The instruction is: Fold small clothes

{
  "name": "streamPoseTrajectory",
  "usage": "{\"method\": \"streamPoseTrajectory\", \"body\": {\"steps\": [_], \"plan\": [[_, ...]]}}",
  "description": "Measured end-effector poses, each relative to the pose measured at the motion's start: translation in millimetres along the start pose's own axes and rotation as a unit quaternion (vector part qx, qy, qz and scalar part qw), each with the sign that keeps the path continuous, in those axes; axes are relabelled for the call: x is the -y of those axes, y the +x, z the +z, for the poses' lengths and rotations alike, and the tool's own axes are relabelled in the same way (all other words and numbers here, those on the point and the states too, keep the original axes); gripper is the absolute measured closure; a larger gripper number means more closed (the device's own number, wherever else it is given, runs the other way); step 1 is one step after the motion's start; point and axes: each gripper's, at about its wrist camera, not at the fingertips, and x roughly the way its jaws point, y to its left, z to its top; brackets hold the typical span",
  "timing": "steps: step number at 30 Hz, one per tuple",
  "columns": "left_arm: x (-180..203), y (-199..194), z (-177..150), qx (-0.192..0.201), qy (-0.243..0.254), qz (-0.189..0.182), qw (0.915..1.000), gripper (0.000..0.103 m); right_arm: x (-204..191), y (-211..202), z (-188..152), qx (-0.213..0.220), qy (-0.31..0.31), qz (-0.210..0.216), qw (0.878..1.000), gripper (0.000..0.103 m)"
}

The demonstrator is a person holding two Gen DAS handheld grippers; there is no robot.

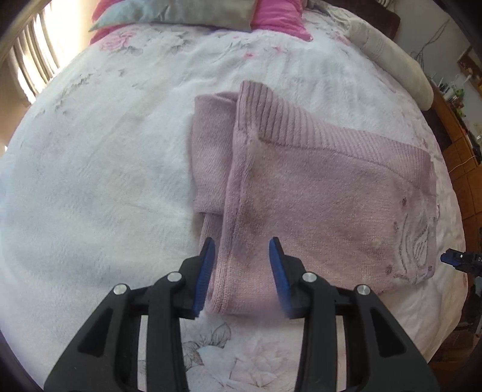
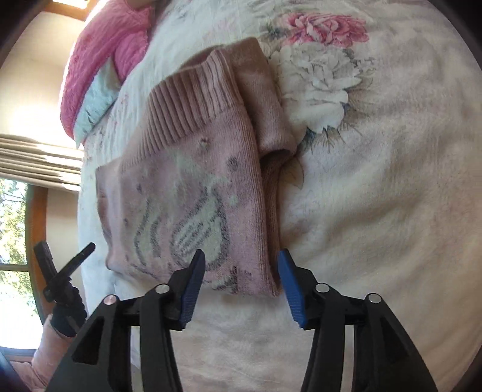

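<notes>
While both grippers hover above it, a white plush blanket (image 1: pixel 90 187) printed with pink and grey flowers covers the bed and fills most of each view. At the head of the bed lie a bright pink pillow (image 1: pixel 280 15) and a pale grey-blue cushion (image 1: pixel 180 12); a long off-white bolster (image 1: pixel 400 66) runs along the far edge in the left wrist view. Near the middle of the blanket rests the task's garment, a small pink knitted sweater (image 1: pixel 316 196), folded into a compact block with its ribbed hem (image 2: pixel 186 102) lying across the top and a folded sleeve (image 2: pixel 265 99) tucked along one side. A white and grey knitted motif (image 2: pixel 192 223) shows on its upper face. Over one near edge of the sweater, the left gripper (image 1: pixel 242 256) has its blue pads (image 1: pixel 206 274) spread wide, and they hold nothing. Over the sweater's motif end, the right gripper (image 2: pixel 241 268) is likewise spread wide and empty, its pads clear of the fabric. In the right wrist view the other gripper appears at lower left above a pink sleeve (image 2: pixel 48 343) of the person.
</notes>
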Motion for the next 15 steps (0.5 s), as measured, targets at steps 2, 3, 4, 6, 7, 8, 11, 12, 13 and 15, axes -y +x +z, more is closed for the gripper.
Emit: {"method": "streamPoseTrajectory", "body": {"steps": [2, 3, 4, 6, 7, 8, 11, 12, 13, 15], "plan": [[17.7, -4.6, 12.4, 0.009, 0.010, -0.029, 0.9995, 0.054, 3.4, -0.1, 15.2, 0.003, 0.010, 0.006, 1.000, 0.047], [27.9, -1.5, 18.2, 0.006, 0.013, -0.045, 0.9989, 0.051, 6.3, 3.7, 22.6, 0.000, 0.012, 0.006, 1.000, 0.045], [37.7, 4.9, 23.6, -0.001, 0.016, -0.057, 0.9983, 0.051, 10.1, 9.7, 29.5, -0.004, 0.018, 0.009, 1.000, 0.045], [61.5, 25.3, 32.5, -0.014, 0.021, -0.068, 0.9974, 0.051, 16.8, 25.5, 41.4, -0.017, 0.037, 0.018, 0.999, 0.045], [71.3, 36.0, 32.4, -0.020, 0.022, -0.068, 0.9972, 0.051, 17.3, 34.6, 45.9, -0.022, 0.043, 0.017, 0.999, 0.045], [76.0, 45.0, 34.6, -0.027, 0.018, -0.068, 0.9971, 0.051, 19.8, 40.3, 48.6, -0.026, 0.046, 0.022, 0.998, 0.045], [83.5, 67.3, 40.3, -0.039, 0.013, -0.065, 0.9971, 0.051, 20.2, 55.5, 52.7, -0.034, 0.054, 0.039, 0.997, 0.046], [85.1, 73.4, 41.1, -0.045, 0.015, -0.062, 0.9970, 0.051, 18.6, 60.9, 53.9, -0.037, 0.054, 0.046, 0.997, 0.047], [85.0, 80.2, 41.5, -0.054, 0.013, -0.058, 0.9967, 0.051, 16.5, 67.3, 54.6, -0.041, 0.055, 0.047, 0.996, 0.047], [82.5, 92.0, 41.6, -0.070, -0.002, -0.061, 0.9957, 0.050, 18.6, 73.8, 54.7, -0.044, 0.059, 0.046, 0.996, 0.047]]}}
